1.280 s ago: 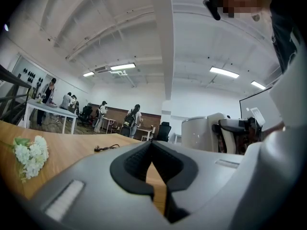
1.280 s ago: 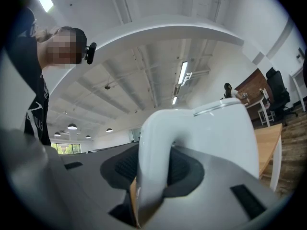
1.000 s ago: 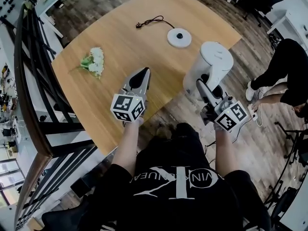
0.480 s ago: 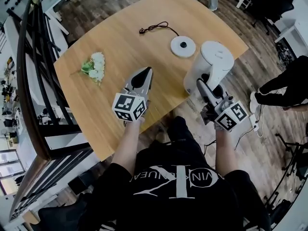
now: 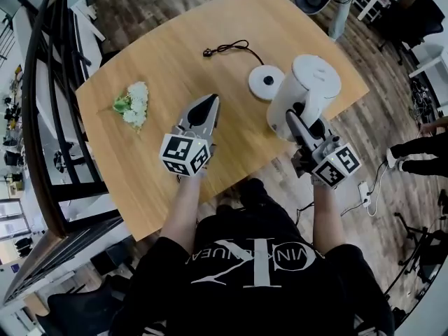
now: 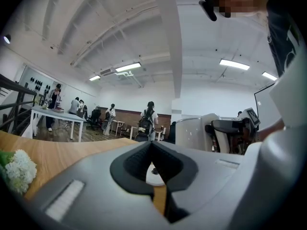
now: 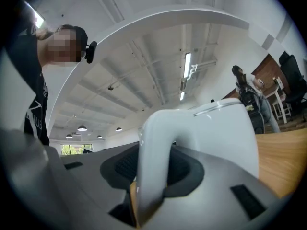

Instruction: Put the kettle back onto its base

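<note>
- left gripper [image 5: 208, 103]: jaws shut, empty; white-green flower bunch [image 5: 133, 103] to its left.
- flat round white kettle base [image 5: 263, 81]: just ahead-left of right gripper [image 5: 298, 120].
- right gripper: clamped on handle of tall white plastic kettle [image 5: 315, 82], body directly ahead of jaws.
- prob. best: shift fwd-left, hold level, centre over base, lower straight.

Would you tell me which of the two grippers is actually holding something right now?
The right gripper: its jaws are clamped on the handle of the white kettle, whereas the left gripper is shut on nothing above the table.
</note>
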`<state>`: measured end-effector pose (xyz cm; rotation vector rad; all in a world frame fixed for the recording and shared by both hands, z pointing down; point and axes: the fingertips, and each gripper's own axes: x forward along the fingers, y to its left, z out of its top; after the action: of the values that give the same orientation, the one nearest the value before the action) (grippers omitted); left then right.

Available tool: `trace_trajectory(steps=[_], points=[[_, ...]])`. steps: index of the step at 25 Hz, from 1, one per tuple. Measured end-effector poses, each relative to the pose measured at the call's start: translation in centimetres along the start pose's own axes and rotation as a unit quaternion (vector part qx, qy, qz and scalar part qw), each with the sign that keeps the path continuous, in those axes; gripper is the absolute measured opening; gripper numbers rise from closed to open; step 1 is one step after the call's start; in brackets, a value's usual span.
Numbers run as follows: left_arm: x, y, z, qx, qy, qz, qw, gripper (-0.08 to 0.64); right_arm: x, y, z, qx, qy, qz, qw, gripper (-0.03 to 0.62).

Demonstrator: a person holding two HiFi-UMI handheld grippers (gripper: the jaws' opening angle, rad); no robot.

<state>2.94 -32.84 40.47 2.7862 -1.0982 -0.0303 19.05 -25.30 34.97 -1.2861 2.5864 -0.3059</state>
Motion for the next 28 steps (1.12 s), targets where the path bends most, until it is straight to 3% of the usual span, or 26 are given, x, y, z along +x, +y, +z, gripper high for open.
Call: trace_trajectory(steps=[12,28], points=[[4.8,1.9,-0.3,-0.005,0.006,0.029,0.9995,0.009,4.4,-4.3,1.3,0.001,0.010,0.051,0.999,0.132],[6.4,4.2,-1.9,-0.018,0.023,0.074,0.9968,0.009,9.7,-7.2,0.6,0.003,0.027,0.103,0.994,0.132]])
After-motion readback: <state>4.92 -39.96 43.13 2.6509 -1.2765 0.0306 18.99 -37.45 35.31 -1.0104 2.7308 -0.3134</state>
